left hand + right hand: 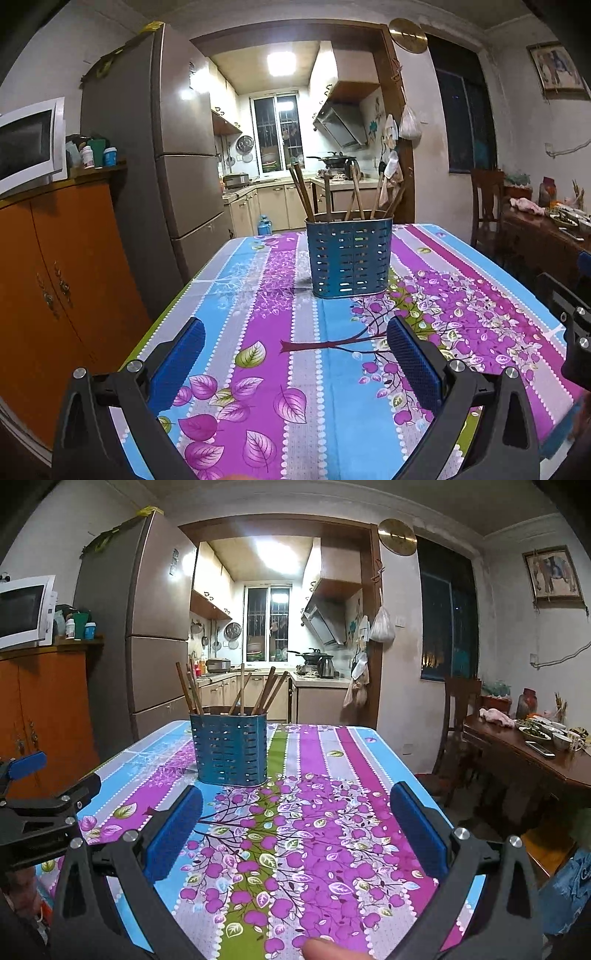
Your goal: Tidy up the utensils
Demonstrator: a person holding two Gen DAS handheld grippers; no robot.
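A blue perforated utensil holder [349, 256] stands upright on the table [258, 332], which is covered by a floral cloth in purple, blue and grey stripes. Several brown chopsticks [303, 194] lean at various angles out of its top. The left gripper [295, 332] hovers over the near part of the table with its blue-padded fingers spread wide apart and nothing between them; the holder sits well ahead of it, slightly right of the midline between the fingers. The right gripper [295, 805] is likewise wide open and empty above the cloth, and from its camera the holder appears ahead and to the left, beyond the left finger's tip [192, 797]. The two grippers sit side by side, each one's black frame showing at the edge of the other's view. A fingertip [325, 947] shows at the bottom edge of the right wrist view.
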